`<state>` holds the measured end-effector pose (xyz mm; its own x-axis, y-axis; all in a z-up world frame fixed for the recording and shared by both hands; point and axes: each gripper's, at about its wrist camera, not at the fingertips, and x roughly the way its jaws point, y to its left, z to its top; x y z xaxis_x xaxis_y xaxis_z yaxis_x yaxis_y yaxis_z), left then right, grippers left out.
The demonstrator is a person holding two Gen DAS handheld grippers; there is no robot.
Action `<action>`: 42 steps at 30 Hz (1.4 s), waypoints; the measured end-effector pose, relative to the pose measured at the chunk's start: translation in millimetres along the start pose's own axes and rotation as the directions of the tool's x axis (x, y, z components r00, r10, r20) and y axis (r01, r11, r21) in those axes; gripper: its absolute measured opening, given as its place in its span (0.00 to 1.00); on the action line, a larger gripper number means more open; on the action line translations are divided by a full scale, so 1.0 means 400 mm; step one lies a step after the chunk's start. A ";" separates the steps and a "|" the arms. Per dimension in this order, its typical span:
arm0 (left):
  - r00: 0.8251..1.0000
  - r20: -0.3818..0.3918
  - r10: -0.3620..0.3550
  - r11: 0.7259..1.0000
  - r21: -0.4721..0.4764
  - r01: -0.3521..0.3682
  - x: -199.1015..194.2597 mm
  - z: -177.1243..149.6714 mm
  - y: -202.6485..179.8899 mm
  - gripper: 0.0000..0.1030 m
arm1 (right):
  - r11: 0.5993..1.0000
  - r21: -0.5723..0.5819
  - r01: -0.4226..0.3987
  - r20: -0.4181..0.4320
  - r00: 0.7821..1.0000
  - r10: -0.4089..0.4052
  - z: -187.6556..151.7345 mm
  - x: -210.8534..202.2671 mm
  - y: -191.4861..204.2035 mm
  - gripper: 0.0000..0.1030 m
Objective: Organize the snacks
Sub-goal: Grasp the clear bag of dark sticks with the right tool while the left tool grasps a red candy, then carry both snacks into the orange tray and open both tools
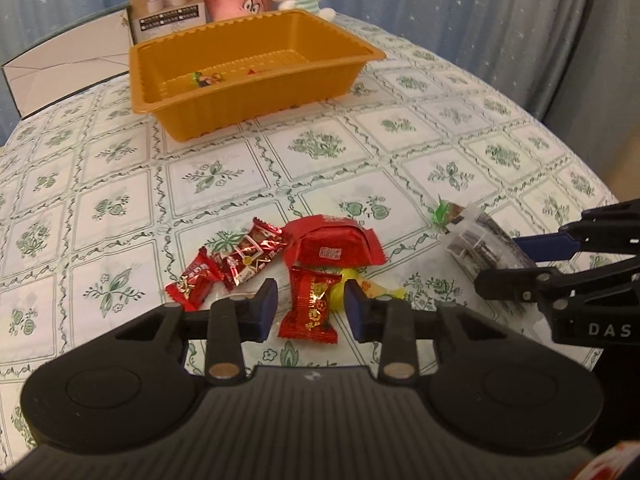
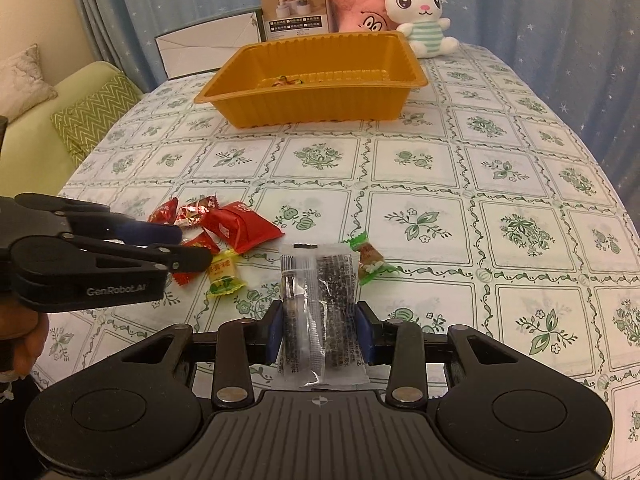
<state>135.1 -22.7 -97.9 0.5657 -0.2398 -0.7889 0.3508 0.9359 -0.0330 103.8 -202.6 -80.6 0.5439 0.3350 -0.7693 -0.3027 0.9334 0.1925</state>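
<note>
Ahead, my floral-clothed tabletop (image 2: pixel 440 160) meets starry curtains (image 2: pixel 520 0); right hand-held gripper (image 2: pixel 320 332) clamps the clear packet (image 2: pixel 320 300), left hand-held gripper (image 1: pixel 310 312) gapes around a red candy (image 1: pixel 310 308), at six o'clock.

Home living room. Table with green floral tablecloth (image 2: pixel 440 152), blue star-print curtains (image 2: pixel 540 8) behind, green sofa (image 2: pixel 36 136) with zigzag cushion (image 2: pixel 96 112) at left, white bunny plush (image 2: pixel 420 12) and pink plush (image 2: pixel 356 4) at table's far edge.
</note>
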 end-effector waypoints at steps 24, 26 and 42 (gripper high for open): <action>1.000 -0.022 0.000 1.000 0.023 0.000 0.023 -0.009 0.002 0.24 | 1.000 0.021 0.006 0.007 1.000 -0.006 0.001 -0.003 0.000 0.36; 1.000 -0.027 0.003 1.000 0.014 -0.002 0.021 -0.010 0.002 0.20 | 1.000 0.026 0.007 0.008 1.000 -0.007 0.000 -0.005 -0.002 0.36; 0.999 0.019 0.044 0.990 -0.135 -0.041 -0.117 -0.022 0.001 0.18 | 1.000 0.031 0.005 0.051 0.999 -0.007 0.013 -0.059 0.024 0.36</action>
<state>102.2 -8.7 -66.3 0.5948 -0.2037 -0.7776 0.2234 0.9711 -0.0836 92.2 -200.9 -57.5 0.5849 0.3346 -0.7389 -0.2753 0.9388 0.2071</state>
